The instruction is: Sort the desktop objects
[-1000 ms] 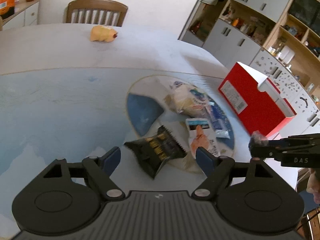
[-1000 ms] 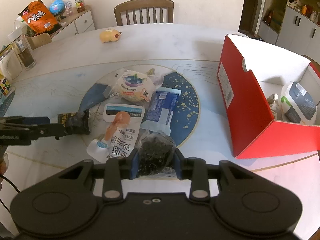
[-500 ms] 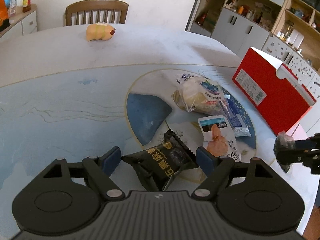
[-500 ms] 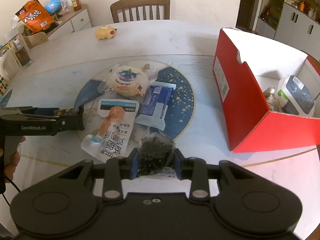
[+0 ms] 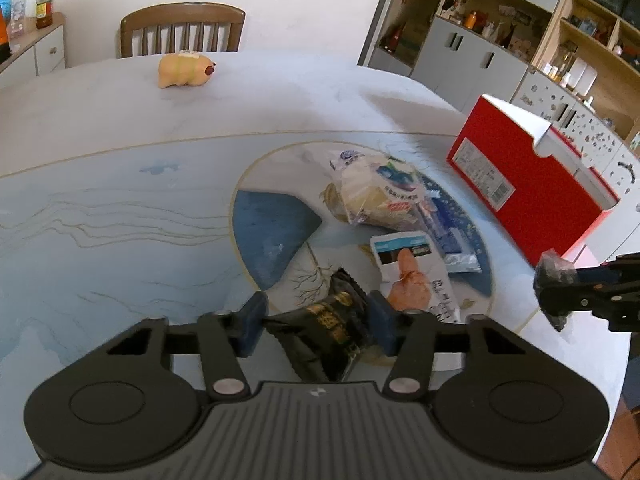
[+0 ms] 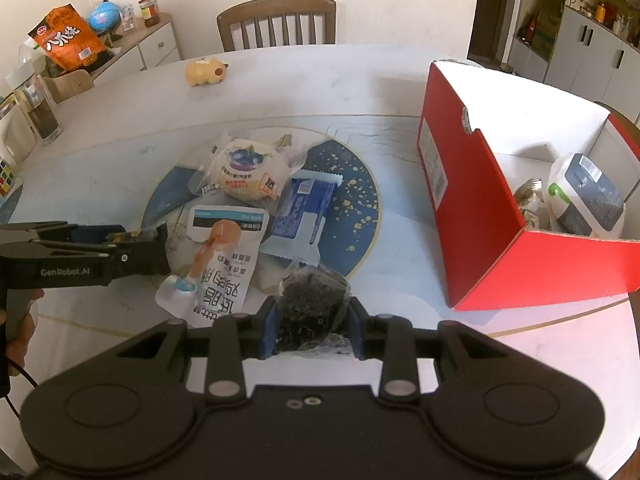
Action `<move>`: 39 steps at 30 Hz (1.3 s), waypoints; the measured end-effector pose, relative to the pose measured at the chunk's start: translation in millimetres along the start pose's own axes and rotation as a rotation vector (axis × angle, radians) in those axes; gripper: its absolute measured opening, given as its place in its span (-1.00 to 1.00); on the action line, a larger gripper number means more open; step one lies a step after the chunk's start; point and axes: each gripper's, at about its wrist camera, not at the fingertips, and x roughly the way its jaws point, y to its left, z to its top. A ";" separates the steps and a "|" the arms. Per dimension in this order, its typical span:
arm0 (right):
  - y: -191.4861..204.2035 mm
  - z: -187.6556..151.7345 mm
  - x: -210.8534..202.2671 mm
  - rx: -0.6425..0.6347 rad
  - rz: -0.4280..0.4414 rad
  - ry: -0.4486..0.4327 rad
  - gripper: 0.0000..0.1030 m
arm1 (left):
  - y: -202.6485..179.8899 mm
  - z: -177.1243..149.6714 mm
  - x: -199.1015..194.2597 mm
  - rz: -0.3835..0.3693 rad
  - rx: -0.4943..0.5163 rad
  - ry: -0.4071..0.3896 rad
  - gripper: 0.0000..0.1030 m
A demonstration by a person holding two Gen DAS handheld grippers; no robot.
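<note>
— How far along are we?
— Partway: the red box (image 6: 476,216) holds a couple of items. Our left tool (image 5: 316,326) has just been closing on the black-and-gold packet (image 5: 332,328), pads touching it.
— And the right tool (image 6: 313,330)?
— Clamped on a dark clear-wrapped snack (image 6: 312,300) (not boxed yet). Three packets remain on the worktop (image 6: 360,92).

We are seeing matte black plastic left tongs (image 5: 316,326) and matching right tongs (image 6: 312,330), each showing blue finger pads (image 5: 251,323), silver pivot screws, two round housings and a ribbed body; white "GenRobot.AI" lettering and a thin black cable are showing.
</note>
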 end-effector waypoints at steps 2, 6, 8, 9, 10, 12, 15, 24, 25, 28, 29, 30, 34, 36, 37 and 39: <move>-1.3 0.7 -1.6 -0.001 0.000 -0.005 -0.34 | -0.8 1.3 -0.1 -0.001 0.003 0.005 -0.01; -3.5 1.3 -4.2 0.000 -0.003 -0.012 -0.34 | -1.9 0.3 -1.2 0.002 0.003 0.004 -0.06; -4.3 0.7 -4.3 -0.003 0.000 -0.011 -0.34 | -2.7 -0.3 -3.9 0.002 0.005 -0.004 -0.11; -4.3 0.4 -4.3 -0.004 0.000 -0.011 -0.34 | -2.5 -0.3 -4.8 -0.001 0.003 -0.006 -0.14; -4.3 0.0 -4.2 -0.006 0.000 -0.010 -0.35 | -2.1 -0.7 -6.4 -0.004 -0.001 -0.009 -0.17; -4.1 -0.7 -4.5 -0.007 0.002 -0.009 -0.35 | -0.9 -1.5 -9.0 -0.010 -0.008 -0.011 -0.20; -4.2 -0.7 -5.2 -0.009 0.003 -0.011 -0.35 | 0.9 -3.4 -13.2 -0.011 -0.015 -0.014 -0.25; -5.2 -0.4 -13.4 -0.012 0.003 -0.026 -0.35 | 4.4 -5.3 -29.8 -0.046 -0.034 -0.032 -0.48; -5.7 -0.7 -13.8 -0.012 0.002 -0.027 -0.35 | 5.0 -6.2 -31.0 -0.048 -0.033 -0.032 -0.48; -6.6 -1.9 -14.3 -0.010 0.000 -0.024 -0.35 | 6.6 -8.7 -32.9 -0.075 -0.025 -0.028 -0.48; -6.5 -2.3 -14.4 -0.011 -0.001 -0.023 -0.35 | 6.8 -9.7 -33.5 -0.075 -0.020 -0.028 -0.48; -6.4 -2.6 -14.8 -0.011 -0.001 -0.023 -0.35 | 7.6 -10.4 -33.7 -0.083 -0.018 -0.024 -0.48; -5.0 -3.0 -15.4 -0.017 0.002 -0.024 -0.35 | 7.8 -12.2 -35.7 -0.095 -0.005 -0.028 -0.48; -4.7 -3.1 -15.9 -0.016 0.005 -0.025 -0.35 | 7.3 -12.3 -38.0 -0.116 0.004 -0.036 -0.48; -4.6 -3.3 -16.1 -0.017 0.005 -0.025 -0.35 | 6.6 -12.3 -38.5 -0.128 0.013 -0.035 -0.48; -4.5 -3.7 -16.1 -0.016 0.005 -0.025 -0.35 | 5.3 -12.7 -39.2 -0.141 0.031 -0.032 -0.48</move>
